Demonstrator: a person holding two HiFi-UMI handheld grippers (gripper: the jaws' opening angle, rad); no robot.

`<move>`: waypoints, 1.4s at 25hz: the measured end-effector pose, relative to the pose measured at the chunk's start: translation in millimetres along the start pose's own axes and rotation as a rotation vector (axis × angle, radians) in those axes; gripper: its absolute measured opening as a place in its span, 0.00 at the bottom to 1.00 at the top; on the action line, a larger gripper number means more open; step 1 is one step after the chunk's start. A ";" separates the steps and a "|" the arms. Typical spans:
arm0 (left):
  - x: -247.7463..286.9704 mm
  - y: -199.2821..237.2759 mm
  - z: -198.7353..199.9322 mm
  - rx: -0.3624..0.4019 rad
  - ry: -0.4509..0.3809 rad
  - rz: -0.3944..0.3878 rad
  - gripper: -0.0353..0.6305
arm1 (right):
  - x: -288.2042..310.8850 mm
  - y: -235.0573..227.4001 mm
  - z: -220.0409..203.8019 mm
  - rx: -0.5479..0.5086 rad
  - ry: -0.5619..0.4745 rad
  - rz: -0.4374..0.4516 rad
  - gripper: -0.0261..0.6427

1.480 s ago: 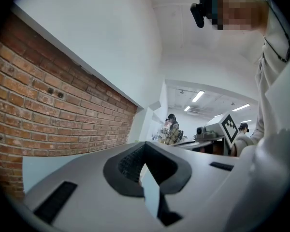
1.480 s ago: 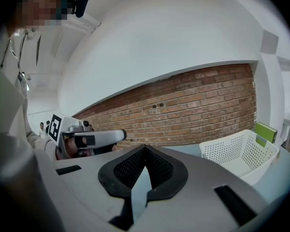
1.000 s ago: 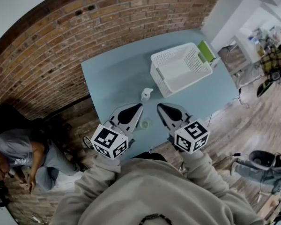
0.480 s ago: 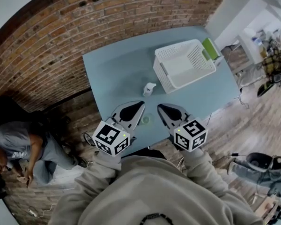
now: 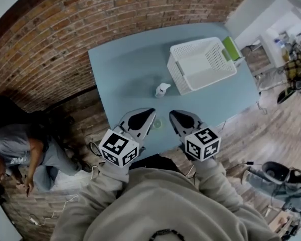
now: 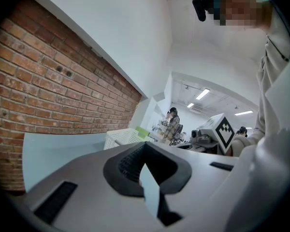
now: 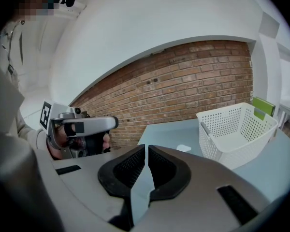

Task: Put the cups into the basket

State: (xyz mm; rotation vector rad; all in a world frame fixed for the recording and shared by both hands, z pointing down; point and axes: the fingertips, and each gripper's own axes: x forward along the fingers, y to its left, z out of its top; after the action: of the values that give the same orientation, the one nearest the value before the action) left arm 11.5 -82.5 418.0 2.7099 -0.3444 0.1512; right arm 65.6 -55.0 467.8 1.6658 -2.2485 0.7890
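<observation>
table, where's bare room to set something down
Bare: the table stretch left of the white cup and basket, along the brick wall; also the strip between the basket and the near right edge. Crowded: near edge, small green cup between left gripper and right gripper.

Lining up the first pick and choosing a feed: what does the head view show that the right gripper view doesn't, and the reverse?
Only the head view: a small greenish cup near the front edge of the blue table, between the two tools, and a seated person at the far left. Only the right gripper view: the right tool with its jaws closed together, nothing between them. Both: the white basket, the white cup on that table, the left tool and the brick wall.
</observation>
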 end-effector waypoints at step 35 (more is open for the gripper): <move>-20.1 48.9 -144.4 -0.179 0.221 0.079 0.05 | 91.7 -67.0 -205.2 0.184 0.407 -0.060 0.38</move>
State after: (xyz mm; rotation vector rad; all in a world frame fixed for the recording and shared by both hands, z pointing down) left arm -28.6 -63.3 565.1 2.4743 -0.3794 0.4187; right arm 72.5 -31.1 701.1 1.4723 -1.8858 1.2252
